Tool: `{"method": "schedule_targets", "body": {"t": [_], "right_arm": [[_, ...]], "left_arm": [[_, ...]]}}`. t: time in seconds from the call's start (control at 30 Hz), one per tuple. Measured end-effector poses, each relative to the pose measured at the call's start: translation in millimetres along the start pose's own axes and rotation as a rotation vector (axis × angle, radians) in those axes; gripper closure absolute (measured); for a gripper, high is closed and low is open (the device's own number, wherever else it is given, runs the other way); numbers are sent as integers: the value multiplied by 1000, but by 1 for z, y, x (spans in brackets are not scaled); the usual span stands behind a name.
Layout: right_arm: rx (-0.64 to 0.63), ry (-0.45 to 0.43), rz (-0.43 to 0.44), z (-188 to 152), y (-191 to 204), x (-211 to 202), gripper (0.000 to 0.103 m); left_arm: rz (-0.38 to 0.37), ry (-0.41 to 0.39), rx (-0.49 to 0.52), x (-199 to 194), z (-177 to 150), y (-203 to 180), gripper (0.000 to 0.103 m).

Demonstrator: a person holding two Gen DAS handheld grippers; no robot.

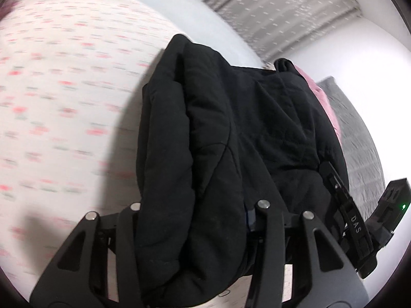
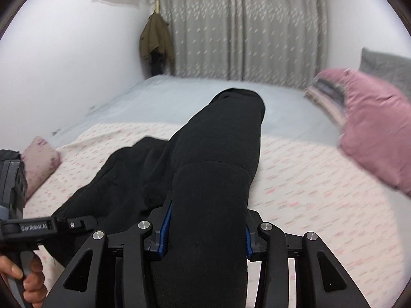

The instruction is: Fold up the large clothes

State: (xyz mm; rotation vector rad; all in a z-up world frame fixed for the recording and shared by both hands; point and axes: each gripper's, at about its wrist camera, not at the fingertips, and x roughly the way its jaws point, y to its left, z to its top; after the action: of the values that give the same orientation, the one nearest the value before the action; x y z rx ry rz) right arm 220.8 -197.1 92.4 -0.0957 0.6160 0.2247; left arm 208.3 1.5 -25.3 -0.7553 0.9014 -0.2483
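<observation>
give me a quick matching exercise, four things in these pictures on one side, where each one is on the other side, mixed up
Things:
1. black jacket
2. pink garment
3. olive coat
4. small mauve pillow

Places:
A. hanging in the corner beside the curtain
B. at the left edge of the flowered sheet
C. clamped between the fingers of the right gripper
D. lying at the right side of the bed

Pairs: 1-C, 2-D, 3-A, 4-B
</observation>
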Motion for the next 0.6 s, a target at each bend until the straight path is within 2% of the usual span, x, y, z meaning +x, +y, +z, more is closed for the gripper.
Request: {"method": "schedule_targets", "body": {"t": [0.1, 0.2, 0.37, 0.47, 0.5, 0.57, 0.6], "right_arm": [[11, -34, -54, -1, -55, -15, 62], [82, -52, -93, -11, -123, -25, 63], [194, -53, -168, -33, -238, -51, 69], [261, -60, -249, -51, -300, -68, 75], [284, -54, -282, -59, -320, -71, 76], [345, -15, -361, -84, -364, -72, 78], [380, 20, -379, -95, -379, -70, 78]], "left_arm": [[-61, 5, 36, 28, -11, -39, 56], [-118, 6, 132, 56, -29, -94, 56], [-200, 108, 210, 113, -68, -166, 56], [-246, 152, 263, 146, -96, -205, 55], [-250, 167, 283, 156, -108, -214, 54], [-192, 235, 329, 180, -140, -221, 50], [-178, 264, 345, 189, -155, -218, 42]]}}
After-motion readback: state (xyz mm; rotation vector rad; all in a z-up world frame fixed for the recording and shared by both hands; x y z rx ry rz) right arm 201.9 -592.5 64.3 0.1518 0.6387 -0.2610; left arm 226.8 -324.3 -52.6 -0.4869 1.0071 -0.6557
